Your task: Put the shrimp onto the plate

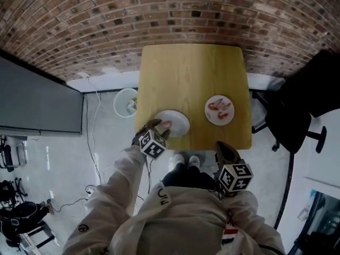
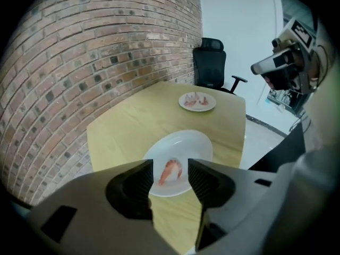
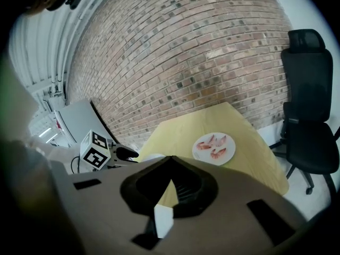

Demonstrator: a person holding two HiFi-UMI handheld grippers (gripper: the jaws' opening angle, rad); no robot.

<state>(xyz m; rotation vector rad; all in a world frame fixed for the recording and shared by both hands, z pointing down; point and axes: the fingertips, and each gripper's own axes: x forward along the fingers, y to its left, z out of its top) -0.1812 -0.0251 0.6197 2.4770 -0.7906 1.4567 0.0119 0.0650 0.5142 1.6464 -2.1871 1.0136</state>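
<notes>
Pink shrimp (image 2: 171, 171) lies on the plate (image 2: 183, 141), untouched within the parted left claw (image 2: 170, 169).

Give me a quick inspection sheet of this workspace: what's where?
Surface: wooden table carrying two plates.
Job's things: one shrimp lies on the near plate; more shrimps on the far plate.
Clutter: white bin on the floor beside the table.
Grippers: left gripper open, aimed at the near shrimp; right gripper shut, empty.
Cables: one cable trails across the floor at left.
Surroundings: brick wall, black office chair.
</notes>
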